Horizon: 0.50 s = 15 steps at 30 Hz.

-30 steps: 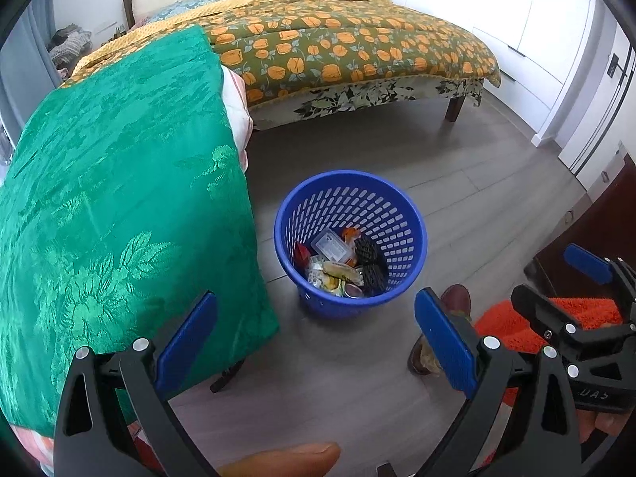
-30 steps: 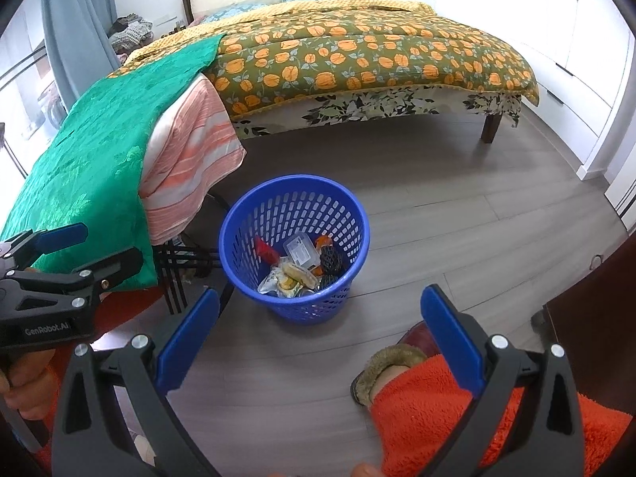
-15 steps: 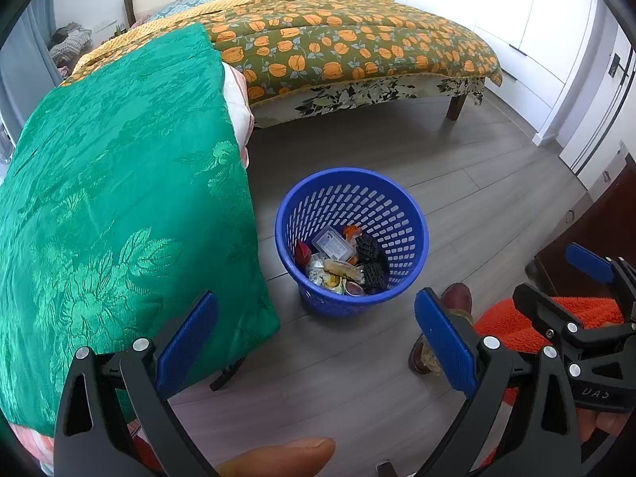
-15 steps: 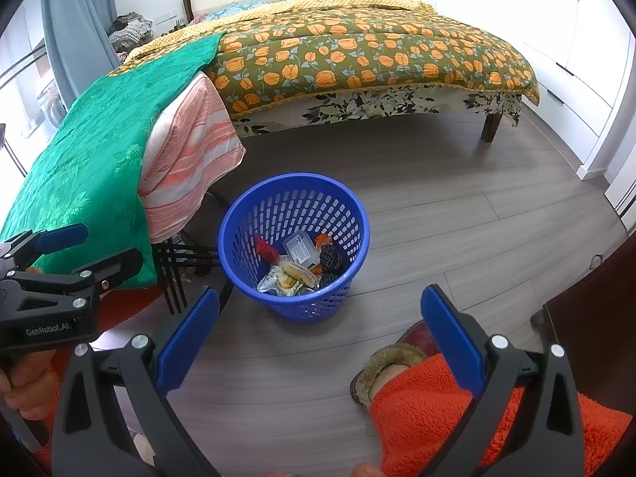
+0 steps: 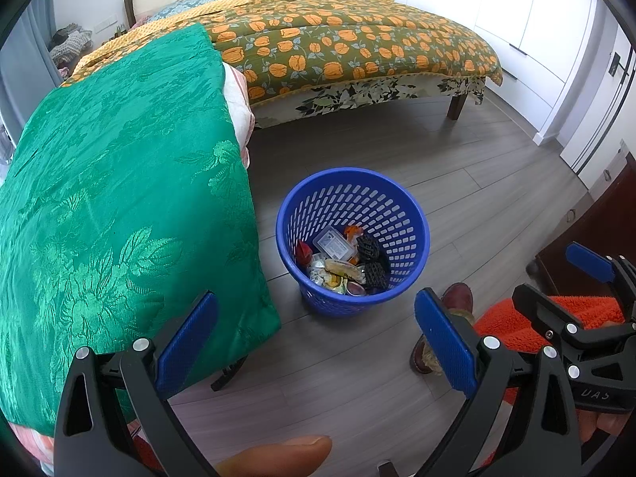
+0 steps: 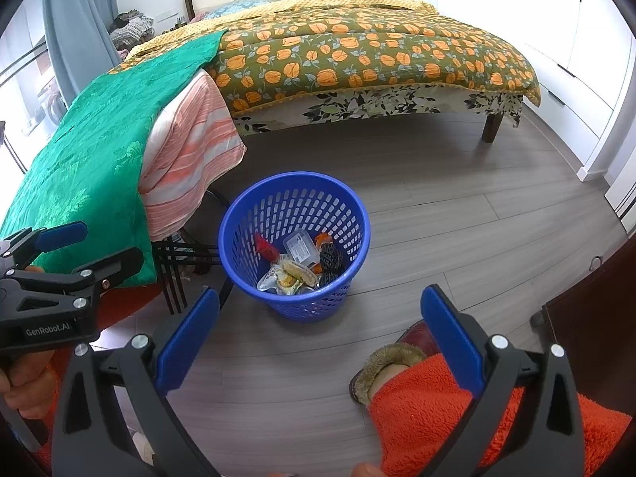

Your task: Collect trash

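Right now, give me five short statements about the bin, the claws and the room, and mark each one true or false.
1. The blue bin stands upright on the floor. True.
2. The bin is empty. False: wrappers and a clear plastic box lie at its bottom.
3. The left claw is shut on a wrapper. False: it is open and holds nothing.
4. The right claw is open and holds nothing. True.
5. The green cloth lies on the floor beside the bin. False: it is draped over raised furniture and hangs down beside the bin.
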Tool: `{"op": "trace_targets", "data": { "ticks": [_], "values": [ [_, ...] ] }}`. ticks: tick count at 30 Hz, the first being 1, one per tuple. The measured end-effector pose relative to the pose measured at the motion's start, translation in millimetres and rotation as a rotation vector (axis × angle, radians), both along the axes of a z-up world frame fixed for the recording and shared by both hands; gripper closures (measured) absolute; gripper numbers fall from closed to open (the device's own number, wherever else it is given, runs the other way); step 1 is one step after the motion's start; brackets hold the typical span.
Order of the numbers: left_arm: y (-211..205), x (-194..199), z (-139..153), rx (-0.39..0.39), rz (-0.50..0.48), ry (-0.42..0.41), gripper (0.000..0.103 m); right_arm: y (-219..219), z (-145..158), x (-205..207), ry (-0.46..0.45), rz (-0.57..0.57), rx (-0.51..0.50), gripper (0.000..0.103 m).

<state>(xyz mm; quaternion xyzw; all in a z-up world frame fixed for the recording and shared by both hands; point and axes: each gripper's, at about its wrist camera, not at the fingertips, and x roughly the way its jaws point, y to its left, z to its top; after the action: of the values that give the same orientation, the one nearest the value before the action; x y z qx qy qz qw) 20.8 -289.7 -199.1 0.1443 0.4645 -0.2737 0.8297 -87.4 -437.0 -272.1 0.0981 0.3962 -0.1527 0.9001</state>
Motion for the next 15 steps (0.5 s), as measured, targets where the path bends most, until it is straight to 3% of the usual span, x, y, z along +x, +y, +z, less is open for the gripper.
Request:
{"op": "trace_targets", "data": {
  "ticks": [15],
  "values": [
    [1.5,1.4,-1.4,0.002,0.0,-0.002,0.005,2.0,-0.3,0.4,0.001,-0.001,-0.001,0.005]
  ]
}}
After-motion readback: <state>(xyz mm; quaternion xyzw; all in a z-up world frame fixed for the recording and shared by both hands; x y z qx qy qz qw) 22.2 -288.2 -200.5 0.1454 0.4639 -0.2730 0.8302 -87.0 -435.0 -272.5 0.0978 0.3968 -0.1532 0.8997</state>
